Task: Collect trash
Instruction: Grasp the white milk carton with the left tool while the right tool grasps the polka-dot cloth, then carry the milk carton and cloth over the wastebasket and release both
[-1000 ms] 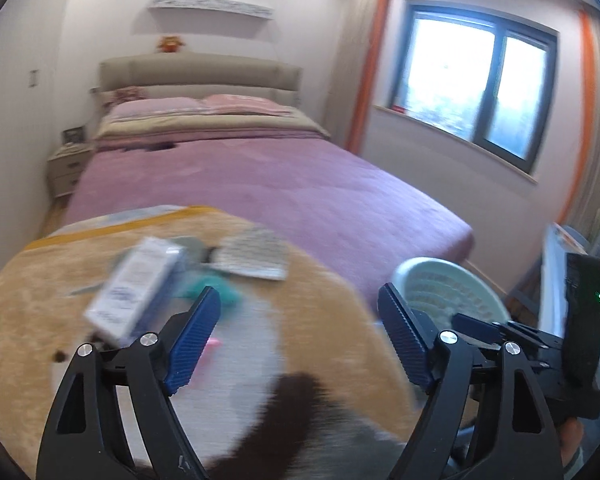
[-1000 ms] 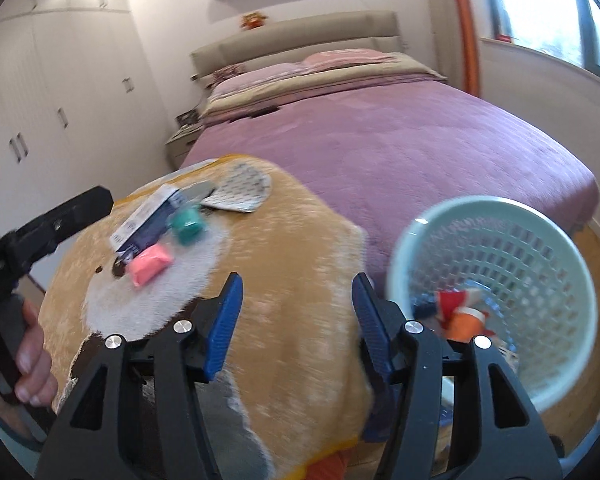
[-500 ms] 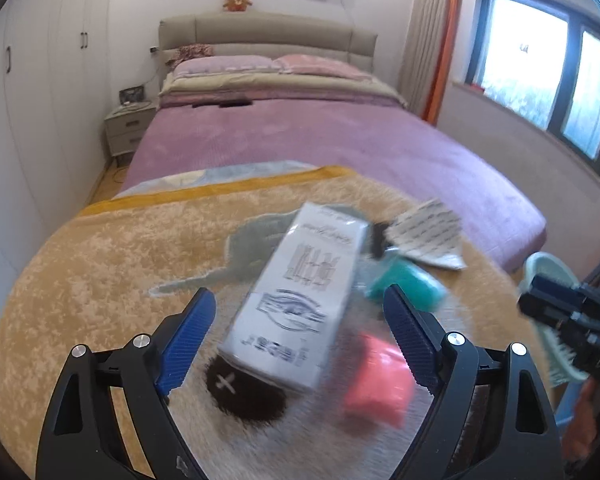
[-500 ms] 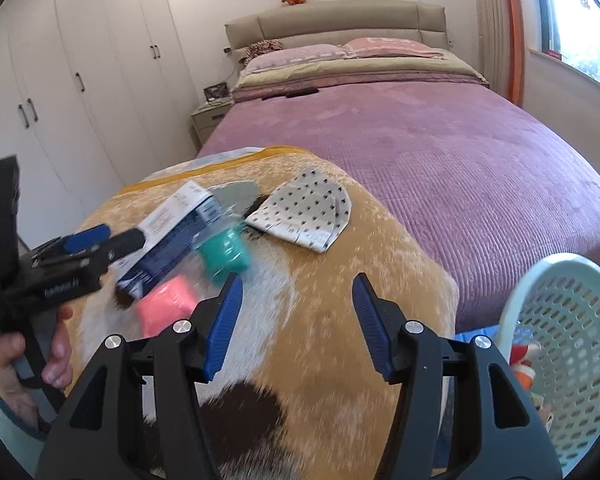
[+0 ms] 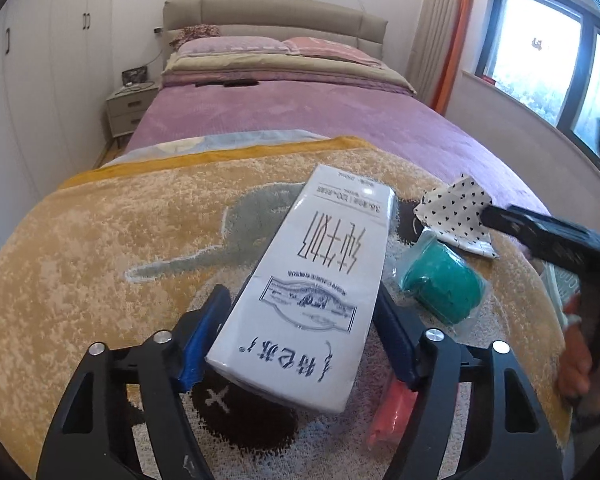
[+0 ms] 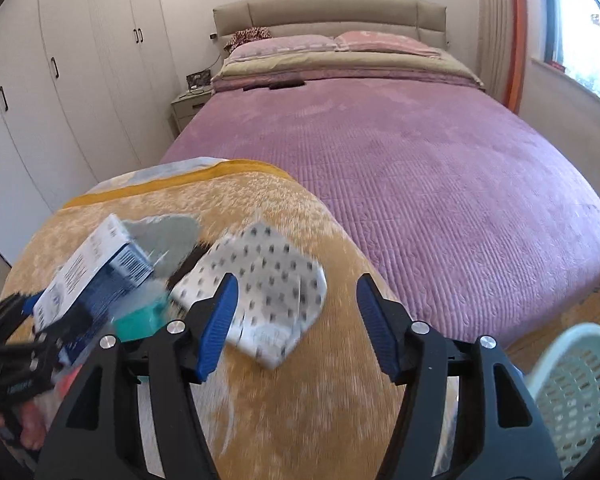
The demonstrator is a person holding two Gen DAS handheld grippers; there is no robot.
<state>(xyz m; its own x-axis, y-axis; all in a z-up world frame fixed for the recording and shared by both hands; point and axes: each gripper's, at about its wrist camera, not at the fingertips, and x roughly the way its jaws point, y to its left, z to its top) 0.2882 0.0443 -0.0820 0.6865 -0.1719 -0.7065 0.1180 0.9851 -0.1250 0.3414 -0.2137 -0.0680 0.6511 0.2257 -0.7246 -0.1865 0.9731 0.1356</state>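
Bedroom rug, trash scattered on it, white carton (image 5: 316, 284) now between the left gripper (image 5: 300, 336) pads

Both blue pads look pressed to the carton's sides, so lift it level to keep it from slipping; right gripper (image 6: 296, 320) hangs wide open and empty over the dotted wrapper (image 6: 268, 292), teal packet (image 5: 442, 280) beside the carton, basket (image 6: 572, 392) off right

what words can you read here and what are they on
"纯牛奶": box, large characters, upside down in the left view
"特仑苏": same box, near end, brush script, also upside down
Fine print and oval emblem text on the box: too small to read
Nothing else legible
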